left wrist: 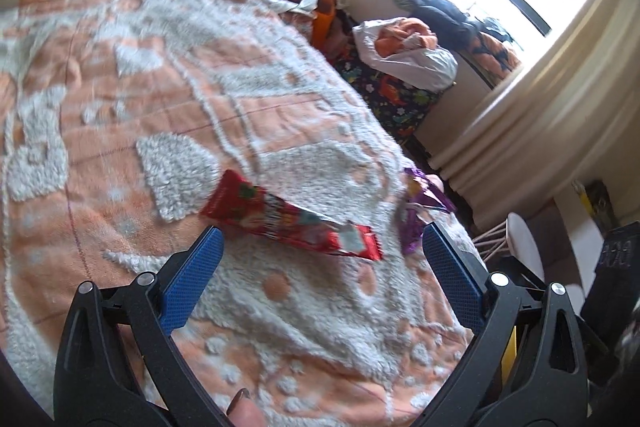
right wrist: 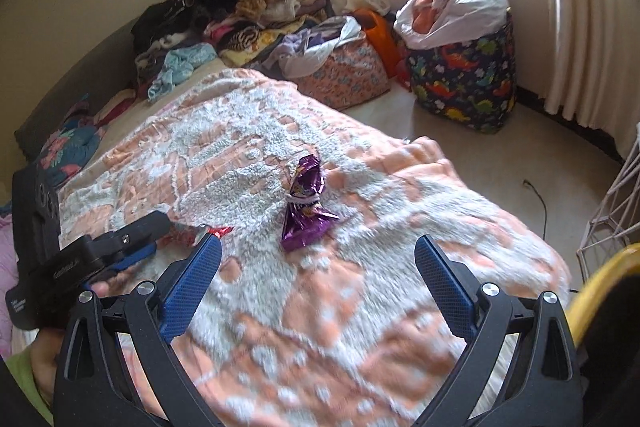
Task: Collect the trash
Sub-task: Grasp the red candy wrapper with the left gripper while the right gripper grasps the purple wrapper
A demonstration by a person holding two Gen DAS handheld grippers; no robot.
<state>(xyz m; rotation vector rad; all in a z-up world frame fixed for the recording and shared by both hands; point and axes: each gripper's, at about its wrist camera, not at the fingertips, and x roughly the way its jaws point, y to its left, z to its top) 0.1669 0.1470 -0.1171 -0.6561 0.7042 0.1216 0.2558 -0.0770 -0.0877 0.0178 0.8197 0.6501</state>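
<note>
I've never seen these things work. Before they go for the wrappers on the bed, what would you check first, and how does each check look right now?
1. Left gripper open: ok, fingers spread wide, nothing held.
2. Right gripper open: ok, fingers apart, nothing held.
3. Red wrapper lined up with the left gripper: ok, it lies on the blanket just ahead of the fingertips.
4. Purple wrapper lined up with the right gripper: ok, ahead between the fingers, but farther off.
5. Grippers out of each other's way: cannot tell; the left one appears close at the right view's left edge.
6. Somewhere to drop the trash: cannot tell; no bin is clearly in view.
</note>
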